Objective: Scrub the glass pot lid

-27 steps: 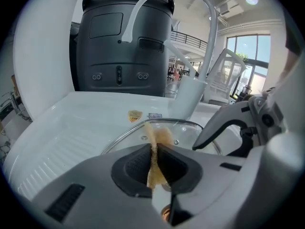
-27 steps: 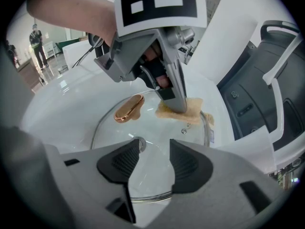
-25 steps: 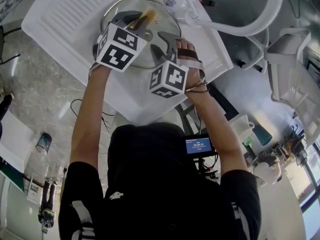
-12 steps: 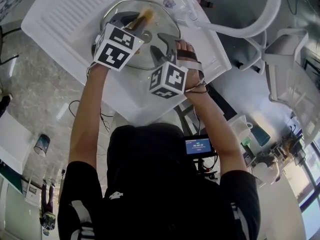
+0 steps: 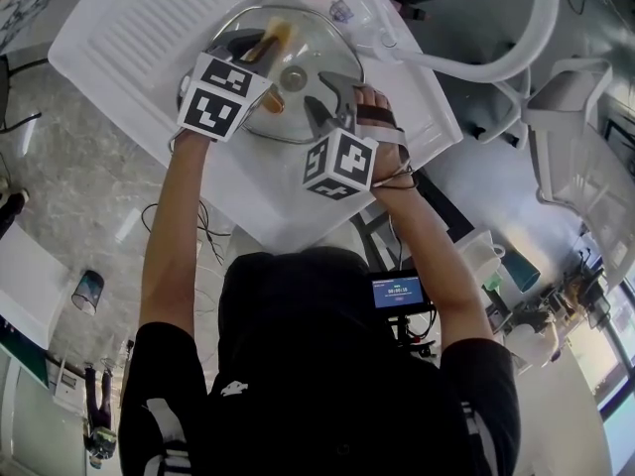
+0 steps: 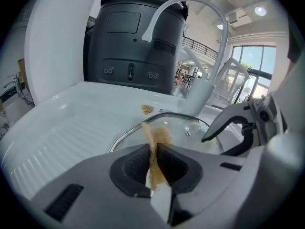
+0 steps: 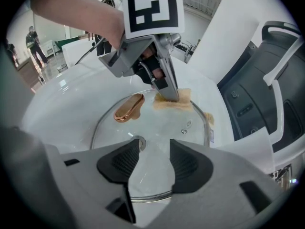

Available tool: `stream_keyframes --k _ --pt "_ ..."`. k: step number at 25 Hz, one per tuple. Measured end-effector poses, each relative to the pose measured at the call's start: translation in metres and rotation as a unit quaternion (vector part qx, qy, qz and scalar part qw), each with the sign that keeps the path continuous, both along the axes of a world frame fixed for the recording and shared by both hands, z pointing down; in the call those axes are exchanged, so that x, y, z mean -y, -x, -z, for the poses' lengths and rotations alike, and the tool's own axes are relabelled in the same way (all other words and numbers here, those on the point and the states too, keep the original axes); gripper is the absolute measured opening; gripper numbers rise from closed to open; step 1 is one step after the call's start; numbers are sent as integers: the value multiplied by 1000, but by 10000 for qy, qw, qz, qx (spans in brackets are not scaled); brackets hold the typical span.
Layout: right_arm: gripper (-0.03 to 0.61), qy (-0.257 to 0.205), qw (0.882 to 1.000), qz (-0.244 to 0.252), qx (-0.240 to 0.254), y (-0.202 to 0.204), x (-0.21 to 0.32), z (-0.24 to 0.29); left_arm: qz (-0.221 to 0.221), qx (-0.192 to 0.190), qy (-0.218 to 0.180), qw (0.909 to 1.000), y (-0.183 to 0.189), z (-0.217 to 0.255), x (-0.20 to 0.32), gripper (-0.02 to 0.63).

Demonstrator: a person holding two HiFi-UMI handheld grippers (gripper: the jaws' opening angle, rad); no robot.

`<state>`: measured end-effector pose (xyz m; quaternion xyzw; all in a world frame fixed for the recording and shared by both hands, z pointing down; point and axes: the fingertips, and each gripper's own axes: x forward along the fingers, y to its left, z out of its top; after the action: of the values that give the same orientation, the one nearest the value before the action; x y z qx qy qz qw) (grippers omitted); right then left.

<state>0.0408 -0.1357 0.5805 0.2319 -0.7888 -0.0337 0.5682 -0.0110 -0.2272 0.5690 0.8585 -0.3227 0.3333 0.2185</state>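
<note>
The round glass pot lid [image 5: 310, 56] lies in the white sink tray [image 5: 129, 28]. In the right gripper view the lid [image 7: 157, 128] bears a copper-coloured knob [image 7: 128, 107]. My left gripper [image 5: 260, 46] is shut on a tan scrubbing cloth [image 6: 155, 140], whose end is pressed on the far part of the glass [image 7: 174, 104]. My right gripper [image 7: 157, 161] stands over the lid's near rim with its jaws apart. Glass shows between its pads [image 7: 124, 161] and nothing is pinched there. The left gripper view shows the lid [image 6: 190, 128] with the right gripper [image 6: 243, 128] at its right.
A white curved faucet [image 5: 536, 28] arches over the tray's right side. The ribbed drainboard [image 6: 52, 147] lies to the lid's left. A black appliance [image 6: 133, 42] stands behind the sink. White racks [image 5: 585, 167] and cups stand at the right.
My left gripper has slid a little to the left across the lid with the cloth, uncovering the lid's centre. The right gripper has stayed in place.
</note>
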Motion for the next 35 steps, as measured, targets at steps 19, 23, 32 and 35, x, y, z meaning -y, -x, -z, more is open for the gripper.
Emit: stream_keyframes --k 19,23,32,35 --pt "183 39 10000 -25 32 0 1 -1 981 198 523 9936 72 -31 0 23" --pt "183 37 10000 -27 27 -1 1 0 972 253 548 9934 74 -33 -2 23" --pt "174 145 9999 -80 33 0 1 0 1078 182 624 9920 76 -25 -5 23" --pt "173 210 9996 -175 71 0 2 0 989 241 570 9932 73 -20 -7 23"
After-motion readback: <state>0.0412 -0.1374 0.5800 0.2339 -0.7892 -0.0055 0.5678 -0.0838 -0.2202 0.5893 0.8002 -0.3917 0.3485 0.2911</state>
